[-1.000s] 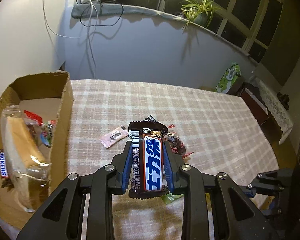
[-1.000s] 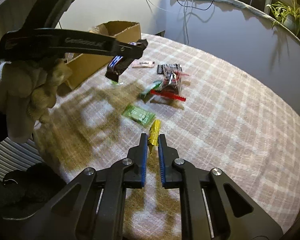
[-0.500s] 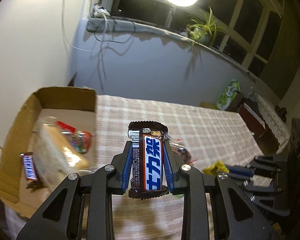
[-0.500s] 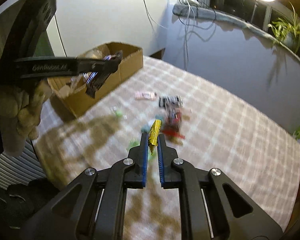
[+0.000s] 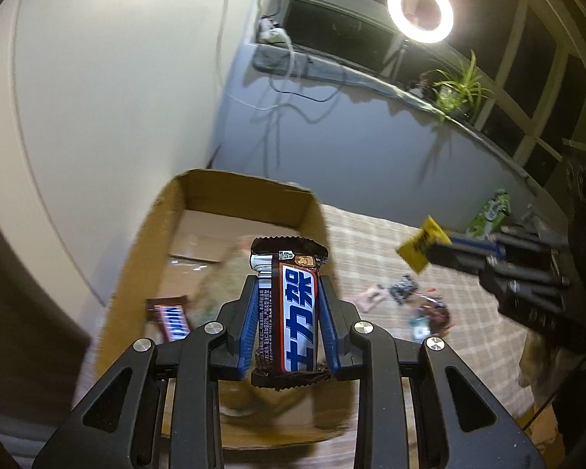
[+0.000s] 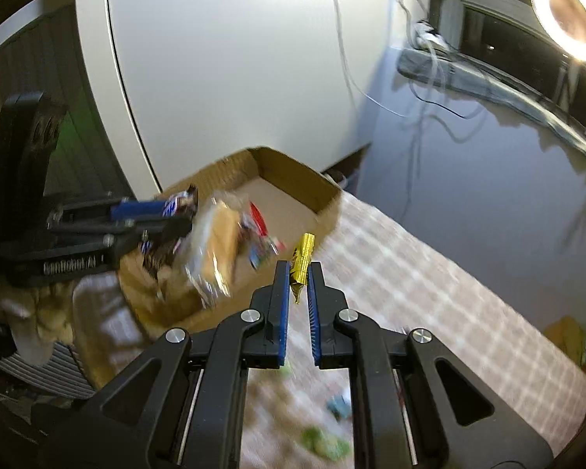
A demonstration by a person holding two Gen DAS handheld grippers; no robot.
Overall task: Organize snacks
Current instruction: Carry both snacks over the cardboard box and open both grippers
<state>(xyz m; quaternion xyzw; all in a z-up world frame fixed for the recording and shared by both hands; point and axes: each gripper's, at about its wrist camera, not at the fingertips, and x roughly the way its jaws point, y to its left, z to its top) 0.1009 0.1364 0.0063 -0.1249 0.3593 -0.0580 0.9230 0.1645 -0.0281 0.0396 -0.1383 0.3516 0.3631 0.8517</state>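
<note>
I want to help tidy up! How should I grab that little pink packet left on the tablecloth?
The pink packet lies flat on the tablecloth, clear of the dark wrappers beside it. Probably come from above and pinch across its narrow middle, fingers on the long edges.

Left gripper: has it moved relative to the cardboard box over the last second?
Yes. The left gripper, shut on the Snickers bar, went from beside the cardboard box, over the tablecloth, to above the box's opening.
</note>
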